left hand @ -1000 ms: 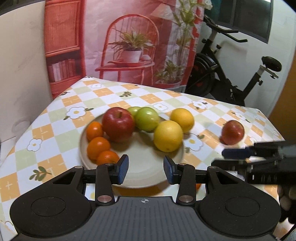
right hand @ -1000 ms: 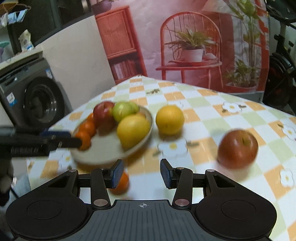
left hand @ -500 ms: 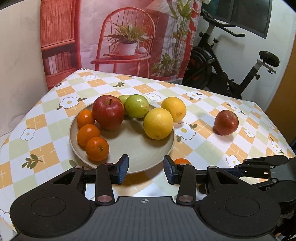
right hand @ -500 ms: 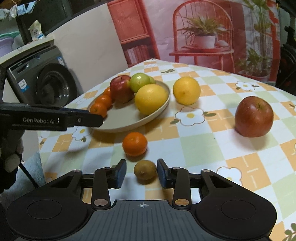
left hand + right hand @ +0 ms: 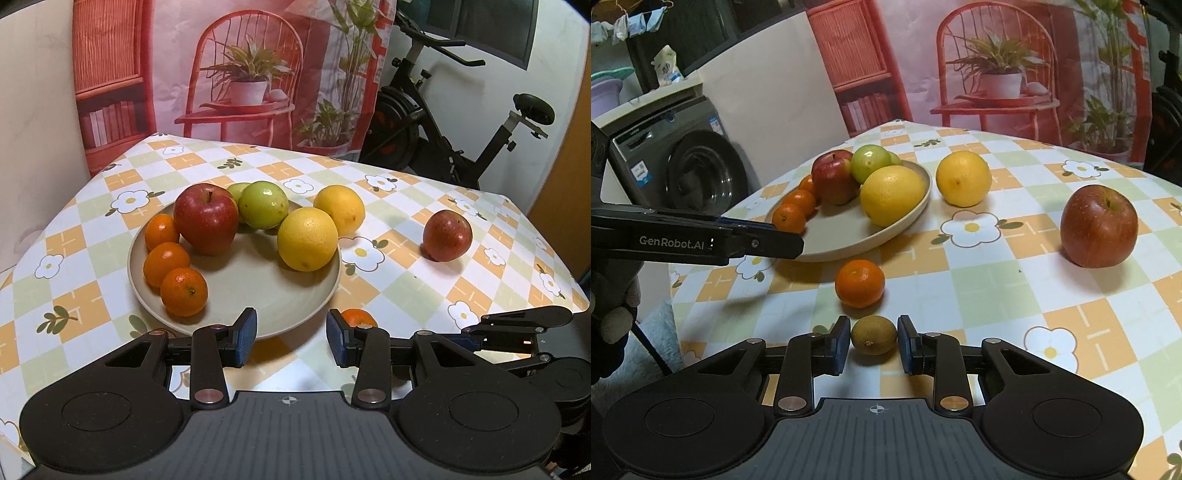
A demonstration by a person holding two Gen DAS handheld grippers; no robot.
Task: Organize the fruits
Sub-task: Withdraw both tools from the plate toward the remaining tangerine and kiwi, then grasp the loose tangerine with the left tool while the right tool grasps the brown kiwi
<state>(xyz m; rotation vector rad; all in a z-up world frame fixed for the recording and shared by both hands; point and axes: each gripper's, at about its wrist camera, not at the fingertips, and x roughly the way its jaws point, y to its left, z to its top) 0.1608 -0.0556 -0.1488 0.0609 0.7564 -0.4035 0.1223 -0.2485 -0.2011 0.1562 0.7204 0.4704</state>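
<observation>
My right fingers [image 5: 874,344] have just been closing on the kiwi [image 5: 874,340] at the lower middle of the right view; the pads sit against both its sides. It rests on the desk [image 5: 997,288], with a mandarin [image 5: 859,283] just above it. My left fingers [image 5: 291,336] stand partly open with nothing between them, over the plate's near rim at the bottom of the left view. The plate [image 5: 258,288] holds three mandarins, a red apple [image 5: 205,218], green fruit and a lemon [image 5: 307,239]. Another lemon [image 5: 340,209] touches its right rim; a second apple [image 5: 447,235] sits at right.
</observation>
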